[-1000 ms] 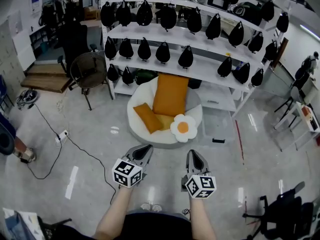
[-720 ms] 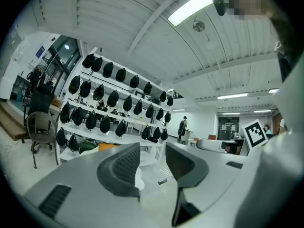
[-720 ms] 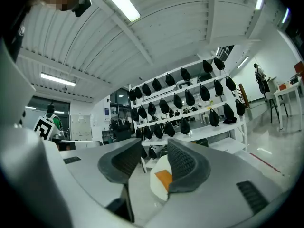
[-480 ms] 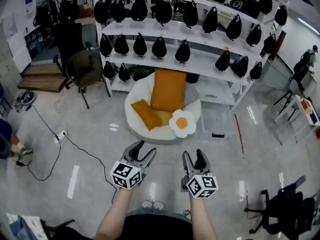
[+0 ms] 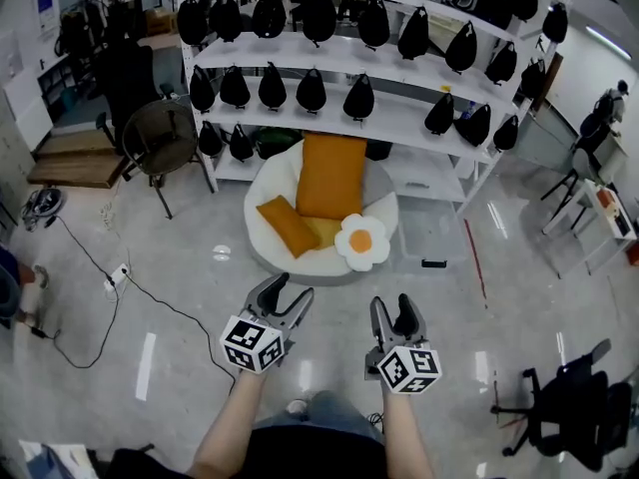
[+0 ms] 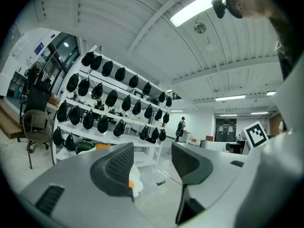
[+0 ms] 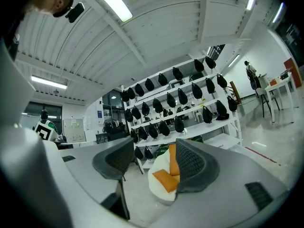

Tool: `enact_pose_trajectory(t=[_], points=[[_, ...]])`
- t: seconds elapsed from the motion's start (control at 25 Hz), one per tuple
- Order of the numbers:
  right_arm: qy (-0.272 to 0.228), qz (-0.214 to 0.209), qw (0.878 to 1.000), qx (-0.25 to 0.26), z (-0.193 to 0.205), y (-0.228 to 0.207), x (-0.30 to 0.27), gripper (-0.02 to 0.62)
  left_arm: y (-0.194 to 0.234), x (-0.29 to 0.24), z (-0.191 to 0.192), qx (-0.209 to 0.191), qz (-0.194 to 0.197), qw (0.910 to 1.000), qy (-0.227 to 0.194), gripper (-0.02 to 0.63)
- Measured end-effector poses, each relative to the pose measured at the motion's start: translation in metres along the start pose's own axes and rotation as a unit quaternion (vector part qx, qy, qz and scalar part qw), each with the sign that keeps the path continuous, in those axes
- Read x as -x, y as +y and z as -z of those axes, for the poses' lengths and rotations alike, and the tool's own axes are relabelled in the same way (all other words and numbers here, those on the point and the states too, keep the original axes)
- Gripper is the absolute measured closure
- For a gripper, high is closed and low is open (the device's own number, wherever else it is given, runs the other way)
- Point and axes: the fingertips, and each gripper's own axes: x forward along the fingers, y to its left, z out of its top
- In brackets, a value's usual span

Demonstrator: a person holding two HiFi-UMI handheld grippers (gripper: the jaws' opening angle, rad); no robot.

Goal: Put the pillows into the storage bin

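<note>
A big orange pillow (image 5: pixel 332 175), a small orange pillow (image 5: pixel 288 226), a yellow one (image 5: pixel 326 232) and a fried-egg pillow (image 5: pixel 361 241) lie on a round white cushion seat (image 5: pixel 262 193) on the floor ahead. To its right stands a clear bin (image 5: pixel 431 230). My left gripper (image 5: pixel 288 289) and right gripper (image 5: pixel 393 305) hover side by side well short of the seat. Both have just been opening and stand open with nothing between the jaws. The left gripper (image 6: pixel 152 160) looks past the egg pillow (image 6: pixel 134 184). The right gripper (image 7: pixel 154 160) frames the orange pillows (image 7: pixel 164 179).
Behind the seat stands a white shelf rack (image 5: pixel 399 118) with several black bags. A wicker chair (image 5: pixel 160 138) is at the left, a cable (image 5: pixel 130 287) trails over the floor, and an office chair (image 5: pixel 569 407) is at the lower right.
Both grippers were shut a second ago and now stand open. The hands have barely moved; the head view has shifted slightly.
</note>
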Motion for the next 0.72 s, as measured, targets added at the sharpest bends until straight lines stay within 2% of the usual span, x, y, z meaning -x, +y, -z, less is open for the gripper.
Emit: enact_pose_trajectory(t=[0.36, 0.72], points=[[-0.023, 0.034, 0.999, -0.006, -0.009, -0.016, -0.005, 0.337, 0.009, -0.017, -0.005, -0.007, 0.027, 0.9996, -0.004, 0.362], [-0.029, 0.039, 0.999, 0.001, -0.022, -0.041, -0.049, 0.337, 0.033, -0.069, -0.012, -0.004, 0.033, 0.9994, -0.009, 0.362]])
